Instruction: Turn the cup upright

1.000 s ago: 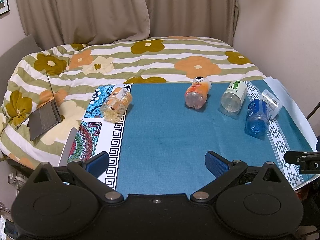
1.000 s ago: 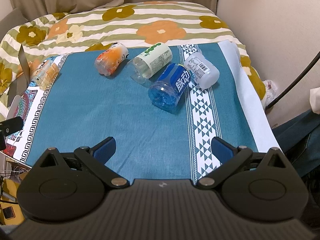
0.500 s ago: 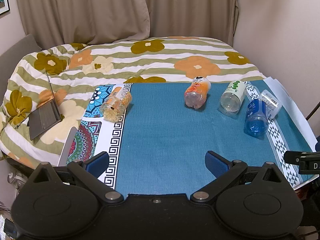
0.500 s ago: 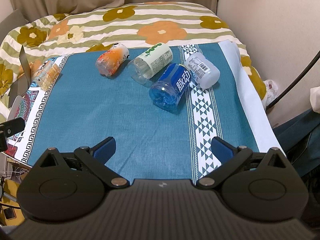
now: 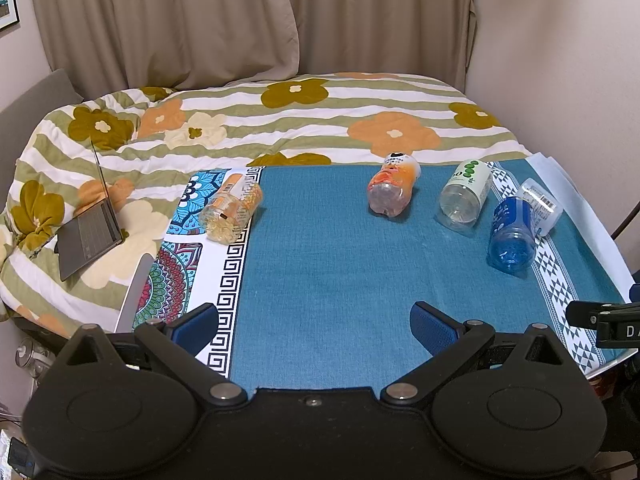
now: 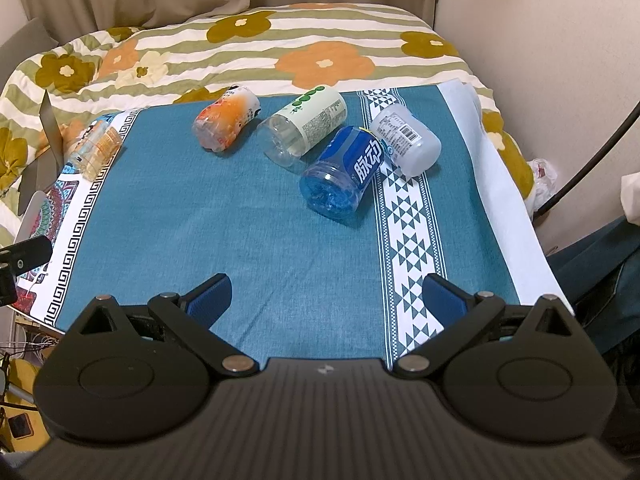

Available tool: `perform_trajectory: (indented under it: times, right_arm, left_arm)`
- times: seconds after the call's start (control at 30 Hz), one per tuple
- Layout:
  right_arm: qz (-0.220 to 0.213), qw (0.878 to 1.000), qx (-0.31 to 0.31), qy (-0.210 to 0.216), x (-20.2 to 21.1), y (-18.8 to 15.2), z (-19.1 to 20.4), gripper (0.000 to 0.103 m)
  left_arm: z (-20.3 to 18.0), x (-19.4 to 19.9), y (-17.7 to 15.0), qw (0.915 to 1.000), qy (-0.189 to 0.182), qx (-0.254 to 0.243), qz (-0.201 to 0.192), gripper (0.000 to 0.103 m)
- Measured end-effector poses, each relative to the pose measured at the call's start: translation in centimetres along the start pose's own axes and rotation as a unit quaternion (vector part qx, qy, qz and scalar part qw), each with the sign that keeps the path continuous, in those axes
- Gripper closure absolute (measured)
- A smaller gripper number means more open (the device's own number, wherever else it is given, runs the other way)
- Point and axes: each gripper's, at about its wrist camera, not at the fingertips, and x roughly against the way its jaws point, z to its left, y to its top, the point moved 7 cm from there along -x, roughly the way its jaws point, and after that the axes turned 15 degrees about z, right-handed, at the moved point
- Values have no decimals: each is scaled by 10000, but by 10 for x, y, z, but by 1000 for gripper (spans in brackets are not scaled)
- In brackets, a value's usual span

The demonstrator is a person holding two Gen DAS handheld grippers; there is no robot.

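A: Cups: how many are there, and how do they lie?

B: Five, all on their sides on the teal cloth (image 5: 328,272). None stands upright. In the left wrist view, the yellow cup (image 5: 232,211) lies at 10 o'clock, on the patterned border of the cloth. The orange cup (image 5: 393,189) lies at 12 o'clock. The green-label cup (image 5: 466,194), the blue cup (image 5: 513,233) and the white cup (image 5: 540,207) form a cluster at 2 o'clock.

A: Relations within the cluster?

B: In the right wrist view, the blue cup (image 6: 345,169) lies between the green-label cup (image 6: 306,125) and the white cup (image 6: 405,138). It appears to touch the white cup; contact with the green-label cup cannot be confirmed. The orange cup (image 6: 226,122) lies at 11 o'clock, just beside the green-label cup. The yellow cup (image 6: 94,148) lies at 10 o'clock, well apart from the others.

A: Left gripper state?

B: The left gripper (image 5: 314,324) is released. Its jaws stand wide apart over the near edge of the cloth, with nothing between them.

A: Right gripper state?

B: The right gripper (image 6: 326,298) is also released, jaws spread wide and holding nothing, over the near part of the cloth (image 6: 248,240). It hangs apart from every cup.

A: Surroundings?

B: The cloth lies at the foot of a flowered quilt (image 5: 280,120). A laptop (image 5: 90,236) rests open on the quilt at 9 o'clock. Curtains (image 5: 180,20) hang at 12 o'clock.
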Motion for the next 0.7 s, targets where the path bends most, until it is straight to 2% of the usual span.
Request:
perform_trajectory:
  times: [0.7]
  right_arm:
    - [-18,9998,18,172,1,0,2,0]
  left_arm:
    - [-1,1,-1,10000,26,27,-8,0]
